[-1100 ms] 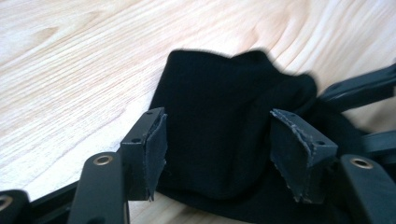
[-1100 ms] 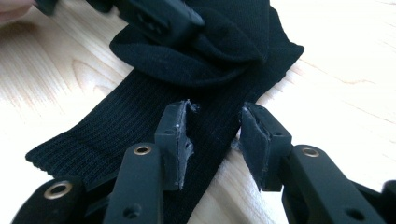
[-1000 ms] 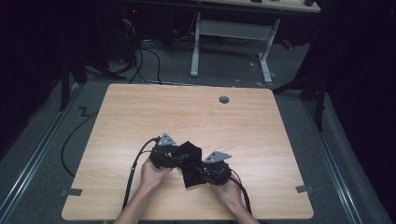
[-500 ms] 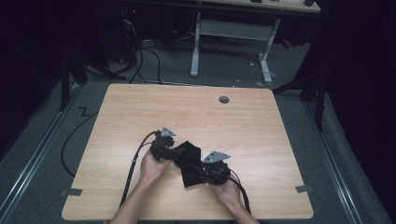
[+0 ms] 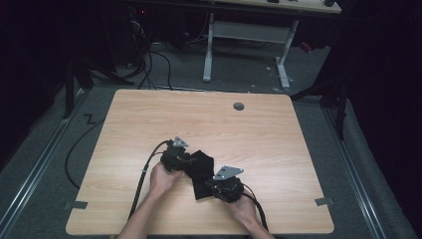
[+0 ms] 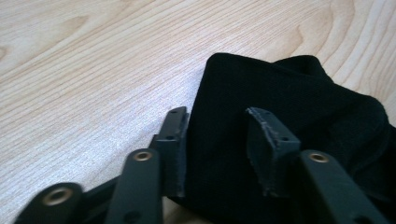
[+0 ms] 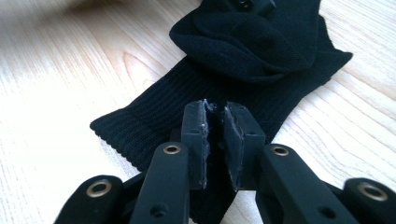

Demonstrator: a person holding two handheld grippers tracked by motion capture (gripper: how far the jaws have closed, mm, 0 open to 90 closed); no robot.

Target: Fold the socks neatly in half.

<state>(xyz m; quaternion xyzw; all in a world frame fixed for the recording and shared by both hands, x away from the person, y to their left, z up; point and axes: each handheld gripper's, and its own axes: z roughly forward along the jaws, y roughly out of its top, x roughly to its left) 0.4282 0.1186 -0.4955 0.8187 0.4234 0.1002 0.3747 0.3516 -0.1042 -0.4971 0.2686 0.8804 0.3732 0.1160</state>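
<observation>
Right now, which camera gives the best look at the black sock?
The right gripper view: the black sock lies there whole, ribbed cuff near, far end folded. The left gripper view shows one folded end; the high view shows a small dark patch.

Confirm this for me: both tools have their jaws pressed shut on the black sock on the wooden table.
Not quite. The right tool has its jaws pressed together on the black sock, but the left tool is open: the left gripper view shows its jaws standing apart with the sock's fabric between them. The sock does lie on the wooden table.
</observation>
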